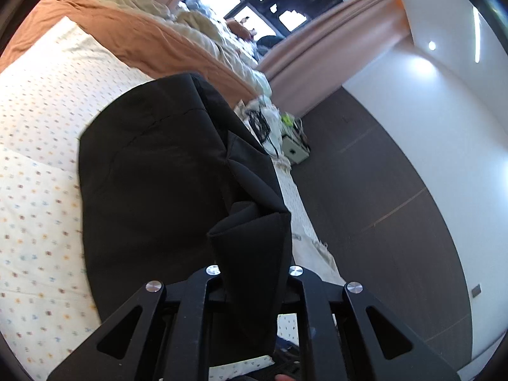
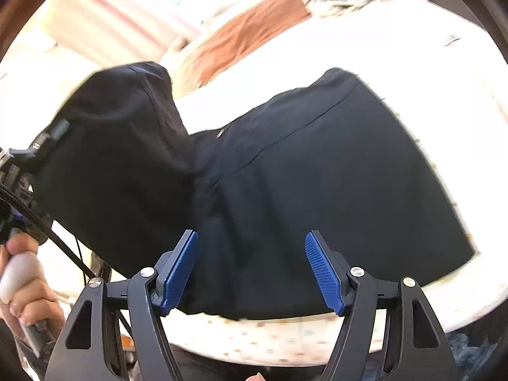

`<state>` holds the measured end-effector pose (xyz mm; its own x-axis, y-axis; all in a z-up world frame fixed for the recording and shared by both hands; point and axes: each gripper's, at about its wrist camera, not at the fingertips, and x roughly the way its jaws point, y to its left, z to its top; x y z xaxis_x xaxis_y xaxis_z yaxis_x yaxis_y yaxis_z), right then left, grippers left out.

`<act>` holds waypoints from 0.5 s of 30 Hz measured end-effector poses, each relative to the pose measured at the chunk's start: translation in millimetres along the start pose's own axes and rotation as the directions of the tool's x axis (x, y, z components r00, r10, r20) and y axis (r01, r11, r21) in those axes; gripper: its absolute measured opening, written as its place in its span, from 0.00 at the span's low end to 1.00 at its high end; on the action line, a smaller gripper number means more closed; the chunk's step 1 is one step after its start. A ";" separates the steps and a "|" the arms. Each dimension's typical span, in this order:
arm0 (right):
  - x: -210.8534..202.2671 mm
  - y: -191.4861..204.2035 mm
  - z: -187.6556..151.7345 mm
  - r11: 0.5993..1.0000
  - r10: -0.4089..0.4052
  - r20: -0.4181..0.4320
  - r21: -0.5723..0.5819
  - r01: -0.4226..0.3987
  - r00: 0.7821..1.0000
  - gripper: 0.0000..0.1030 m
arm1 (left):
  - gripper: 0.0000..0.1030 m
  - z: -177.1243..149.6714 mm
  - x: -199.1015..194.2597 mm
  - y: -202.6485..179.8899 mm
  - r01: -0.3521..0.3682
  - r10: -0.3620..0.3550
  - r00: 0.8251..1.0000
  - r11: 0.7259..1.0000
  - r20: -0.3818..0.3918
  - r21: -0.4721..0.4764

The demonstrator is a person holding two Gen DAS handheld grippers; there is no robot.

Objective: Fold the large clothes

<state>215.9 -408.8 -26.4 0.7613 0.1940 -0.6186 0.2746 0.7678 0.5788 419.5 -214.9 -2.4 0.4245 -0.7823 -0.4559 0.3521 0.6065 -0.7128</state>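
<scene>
with black garment (image 1: 152, 171) spread on the bed (image 1: 35, 146), left hand-held gripper (image 1: 254, 273) clamped on a lifted fold, right hand-held gripper (image 2: 250, 270) gaping wide above the near hem, best carrying the fold across evenly.

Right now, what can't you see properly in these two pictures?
- Left gripper pads, left wrist view: the bunched black garment covers them.
- What kind of garment it is: folds hide its shape in both views.
- Bedsheet pattern, right wrist view: glare whitens most of it.
- Clutter beside the bed, left wrist view: too small to name.
- Right gripper: open over the cloth; contact unclear.
</scene>
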 end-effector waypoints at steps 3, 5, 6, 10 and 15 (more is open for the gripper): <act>-23.0 -35.7 3.4 0.998 -0.054 0.046 0.043 0.052 0.997 0.66 | 0.11 -10.3 34.6 -9.1 -0.002 0.004 0.997 1.000 -0.071 0.020; -36.4 -55.5 1.4 0.995 -0.080 0.068 0.070 0.075 0.995 0.66 | 0.11 -17.2 57.0 -12.9 -0.001 0.005 0.993 1.000 -0.120 0.028; -40.1 -63.6 -0.4 0.993 -0.084 0.071 0.085 0.078 0.994 0.66 | 0.11 -21.7 66.8 -15.1 -0.001 0.006 0.990 0.999 -0.143 0.032; -50.0 -86.9 -8.6 0.985 -0.119 0.081 0.136 0.107 0.990 0.66 | 0.11 -46.9 100.5 -24.6 -0.009 0.021 0.973 0.999 -0.231 0.054; -64.7 -105.0 -14.9 0.974 -0.145 0.099 0.187 0.125 0.985 0.66 | 0.11 -71.7 122.4 -37.2 -0.020 0.045 0.956 0.996 -0.289 0.091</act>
<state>129.1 -492.8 -55.0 0.7676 0.0196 -0.6406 0.4726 0.6579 0.5864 398.7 -343.4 -70.0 0.1810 -0.7617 -0.6221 0.4185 0.6321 -0.6522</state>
